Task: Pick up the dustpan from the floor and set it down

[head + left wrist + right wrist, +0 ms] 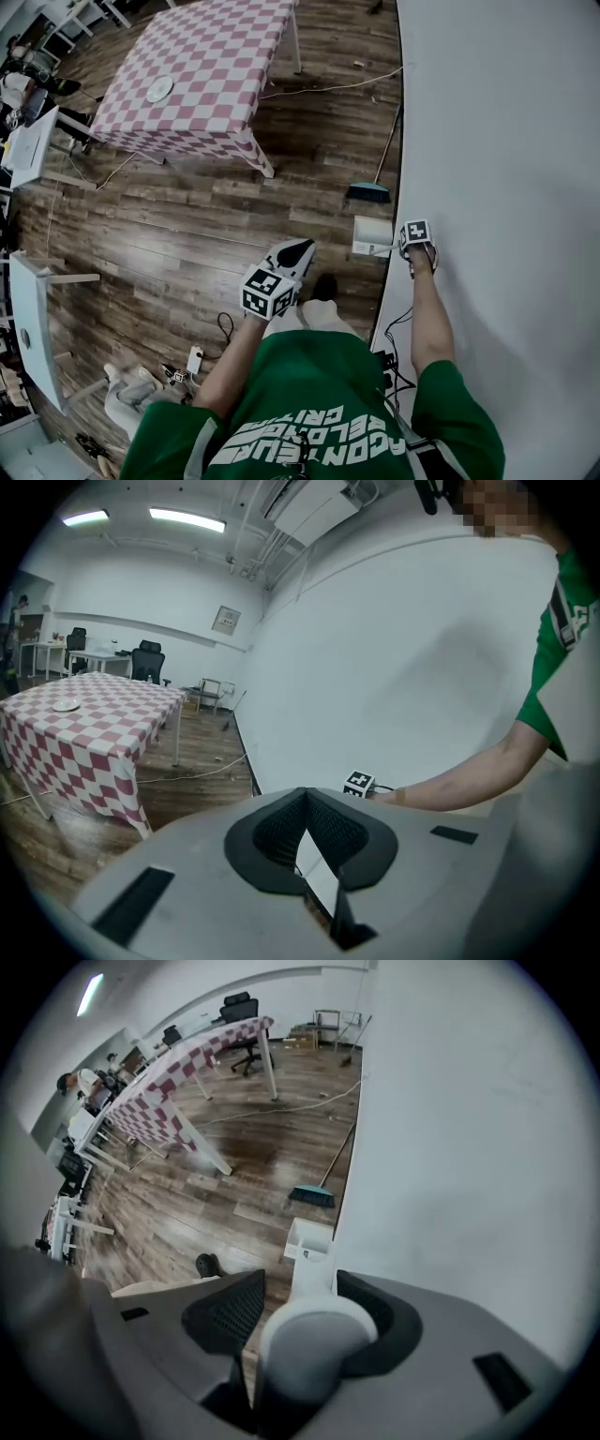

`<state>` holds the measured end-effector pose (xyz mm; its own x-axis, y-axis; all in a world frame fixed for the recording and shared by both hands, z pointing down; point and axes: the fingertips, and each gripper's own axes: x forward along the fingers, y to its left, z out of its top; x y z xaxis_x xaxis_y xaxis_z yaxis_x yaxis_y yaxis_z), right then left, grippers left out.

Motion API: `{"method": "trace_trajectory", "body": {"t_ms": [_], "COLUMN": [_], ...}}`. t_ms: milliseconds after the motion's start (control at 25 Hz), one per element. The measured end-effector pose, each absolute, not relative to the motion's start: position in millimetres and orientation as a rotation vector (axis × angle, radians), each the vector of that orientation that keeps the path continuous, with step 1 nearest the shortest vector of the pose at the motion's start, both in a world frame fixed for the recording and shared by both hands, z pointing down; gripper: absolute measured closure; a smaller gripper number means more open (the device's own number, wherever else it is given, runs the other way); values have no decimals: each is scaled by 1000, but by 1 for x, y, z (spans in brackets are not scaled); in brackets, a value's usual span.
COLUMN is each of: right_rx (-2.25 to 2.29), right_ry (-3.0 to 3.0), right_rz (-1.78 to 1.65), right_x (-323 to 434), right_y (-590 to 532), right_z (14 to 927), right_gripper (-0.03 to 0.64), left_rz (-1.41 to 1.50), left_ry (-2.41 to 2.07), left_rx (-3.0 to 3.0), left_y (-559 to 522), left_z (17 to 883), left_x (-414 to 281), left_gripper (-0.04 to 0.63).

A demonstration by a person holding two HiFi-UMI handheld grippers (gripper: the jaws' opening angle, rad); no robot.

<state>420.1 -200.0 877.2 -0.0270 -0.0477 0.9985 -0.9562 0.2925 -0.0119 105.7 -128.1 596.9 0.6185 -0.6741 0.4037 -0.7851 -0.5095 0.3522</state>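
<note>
**Head view:** A person in a green shirt (pixel 309 422) stood on a wood floor (pixel 187 234) beside a white wall (pixel 506 141), a tool in each hand. The right tool (pixel 411 242) pointed down over a white dustpan (pixel 370 234), which sat at the floor's right edge, against the wall. A broom (pixel 367 192) rested just beyond it, its stick leaning up along the wall. The left tool (pixel 298 251) was in front of the person's legs, well apart from the dustpan. A desk (pixel 206 56) under a pink checked cloth stood toward the floor's far left, with a plate (pixel 159 89) on it.

**Left gripper view:** The left tool's jaws were clenched tip to tip with nothing between them. Past them were the wall, the person's right arm (pixel 459 775) reaching down, and the desk at left.

**Right gripper view:** The camera looked down along the wall. The right tool's jaws stood released and wide, and the dustpan's round-ended handle (pixel 314 1330) rose between them. Floor showed in the gap between the handle and the pad nearer the open floor. Whether the other pad touched the handle was unclear. The pan itself sat on the floor at the wall's foot, with the broom's teal head just beyond.
</note>
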Motion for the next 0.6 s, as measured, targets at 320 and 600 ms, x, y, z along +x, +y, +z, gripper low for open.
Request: {"method": "trace_trajectory", "body": {"t_ms": [320,600], "right_rx": [983,983], "right_ry": [-1340,-1335], "right_rz": [992,990], "right_x": [416,407], "right_y": [-211,-217], "right_z": [879,878], "right_gripper": [389,394], "left_rz": [293,290], "left_ry": [-1177,-1178], "left_rx": [2288,2292], "left_y": [-121,-121], "left_z": [605,606], "left_x": [99,96], "left_gripper": [592,592]}}
